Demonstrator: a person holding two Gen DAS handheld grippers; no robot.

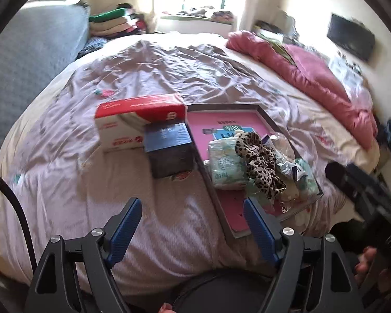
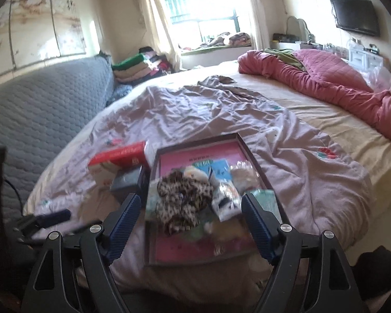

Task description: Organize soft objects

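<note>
The left wrist view is taken from above the near edge of a bed (image 1: 169, 60) covered by a crumpled mauve sheet. Furthest left among the things on it, a red and white carton (image 1: 133, 122) is seen lying on its long side, with a dark blue box (image 1: 169, 151) set just in front of it and touching it. To the right of both, a shallow dark-rimmed tray (image 1: 268, 120) with a pink bottom is laid, its long axis running away from the viewer and slanting a little leftward. The soft things are gathered in its nearer half: a pale green packet (image 1: 226, 167), then a leopard-print cloth (image 1: 260, 164) draped partly over it, then some crinkled clear wrappers (image 1: 297, 167) at the right rim. The left gripper (image 1: 193, 224) is held with its jaws wide apart and nothing between them; the tray lies ahead and to its right, so the cloth is reached only by a swing rightward. In the right wrist view the same tray (image 2: 250, 154) is centred, and the leopard-print cloth (image 2: 182, 198) lies straight ahead of the right gripper (image 2: 190, 221), which is also spread wide and empty. The right hand is therefore judged the nearer and better aligned for a first pick from the pile. At the far right of the bed a bunched pink quilt (image 2: 325, 88) is left well apart from the tray.
</note>
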